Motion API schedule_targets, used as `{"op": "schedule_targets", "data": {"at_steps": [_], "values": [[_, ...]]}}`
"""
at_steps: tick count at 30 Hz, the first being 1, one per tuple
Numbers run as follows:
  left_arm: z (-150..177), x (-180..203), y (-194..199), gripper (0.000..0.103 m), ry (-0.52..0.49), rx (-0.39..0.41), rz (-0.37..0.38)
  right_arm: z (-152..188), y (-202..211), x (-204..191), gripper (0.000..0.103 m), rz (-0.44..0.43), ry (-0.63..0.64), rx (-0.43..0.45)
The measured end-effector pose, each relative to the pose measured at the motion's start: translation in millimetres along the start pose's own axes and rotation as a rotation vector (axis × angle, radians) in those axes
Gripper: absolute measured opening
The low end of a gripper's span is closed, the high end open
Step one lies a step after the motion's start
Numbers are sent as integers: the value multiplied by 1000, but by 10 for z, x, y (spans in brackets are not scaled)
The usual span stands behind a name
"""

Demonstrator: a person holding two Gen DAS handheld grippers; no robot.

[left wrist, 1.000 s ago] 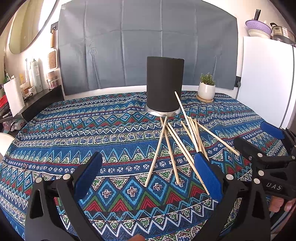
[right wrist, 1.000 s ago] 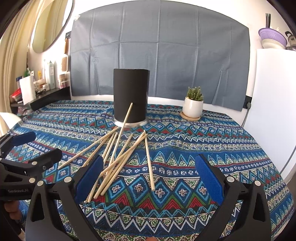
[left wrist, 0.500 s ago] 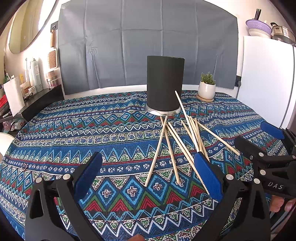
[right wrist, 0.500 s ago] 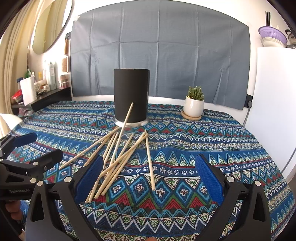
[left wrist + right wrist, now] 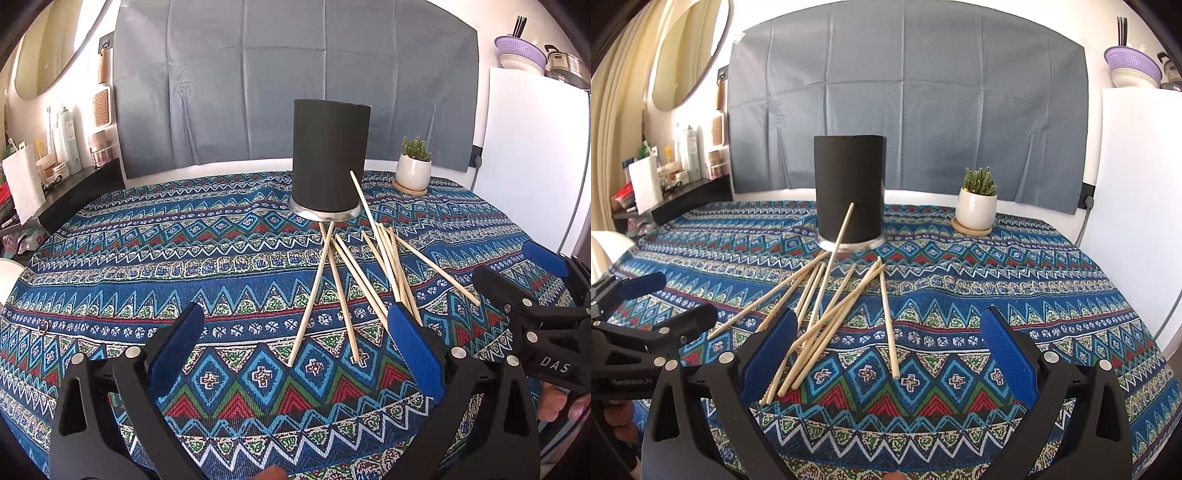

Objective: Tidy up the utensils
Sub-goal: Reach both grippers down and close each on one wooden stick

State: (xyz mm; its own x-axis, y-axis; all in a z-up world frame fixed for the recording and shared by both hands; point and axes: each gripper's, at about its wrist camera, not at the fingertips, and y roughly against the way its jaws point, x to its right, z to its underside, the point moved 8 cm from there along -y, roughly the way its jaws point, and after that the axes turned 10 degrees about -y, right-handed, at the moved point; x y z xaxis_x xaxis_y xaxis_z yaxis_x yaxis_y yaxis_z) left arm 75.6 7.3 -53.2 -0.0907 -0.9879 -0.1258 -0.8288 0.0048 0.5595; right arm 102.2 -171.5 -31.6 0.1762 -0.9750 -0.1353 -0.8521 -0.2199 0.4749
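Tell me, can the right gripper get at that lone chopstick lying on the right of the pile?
Probably yes. The right gripper is open, and the lone chopstick lies flat on the tablecloth between its fingers, apart from the crossed pile, with nothing over it.

Left gripper (image 5: 295, 350): fingers spread wide, blue pads facing each other, nothing between them, held low and level, pointing forward. Right gripper (image 5: 888, 354): same pose, fingers wide apart and empty. The two sit side by side at about the same height; each shows at the edge of the other's view. A hand (image 5: 561, 402) wraps the right gripper's handle, fingertips visible; another hand (image 5: 622, 421) grips the left handle, mostly hidden behind the black frame.
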Motion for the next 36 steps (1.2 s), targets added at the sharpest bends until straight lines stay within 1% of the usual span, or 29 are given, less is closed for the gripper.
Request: {"op": "schedule_targets", "data": {"at_steps": [3, 8, 10, 14, 17, 21, 25, 29, 32, 36], "values": [[13, -1, -51, 97, 0, -26, 10, 34, -68, 38, 95, 1, -18, -46], [4, 15, -119, 97, -32, -65, 13, 83, -184, 109, 95, -10, -43, -126], [-17, 4, -150, 97, -34, -86, 28, 90, -239, 140, 95, -3, -33, -165], [-54, -60, -241, 97, -46, -138, 42, 43, -331, 223, 95, 23, -11, -214], [-91, -99, -317, 97, -65, -178, 58, -7, -427, 262, 95, 27, 5, -259], [-117, -129, -423, 97, -102, -232, 82, -10, -587, 279, 95, 35, 50, -324], [-143, -166, -534, 97, -153, -272, 78, 52, -753, 294, 95, 51, 103, -389], [-152, -177, -691, 97, -192, -328, 99, 97, -906, 305, 95, 41, 117, -446], [-137, -196, -825, 97, -197, -372, 112, 114, -1023, 307, 95, 36, 121, -482], [-78, -222, -983, 97, -195, -428, 129, 101, -1119, 319, 95, 14, 97, -500]]}}
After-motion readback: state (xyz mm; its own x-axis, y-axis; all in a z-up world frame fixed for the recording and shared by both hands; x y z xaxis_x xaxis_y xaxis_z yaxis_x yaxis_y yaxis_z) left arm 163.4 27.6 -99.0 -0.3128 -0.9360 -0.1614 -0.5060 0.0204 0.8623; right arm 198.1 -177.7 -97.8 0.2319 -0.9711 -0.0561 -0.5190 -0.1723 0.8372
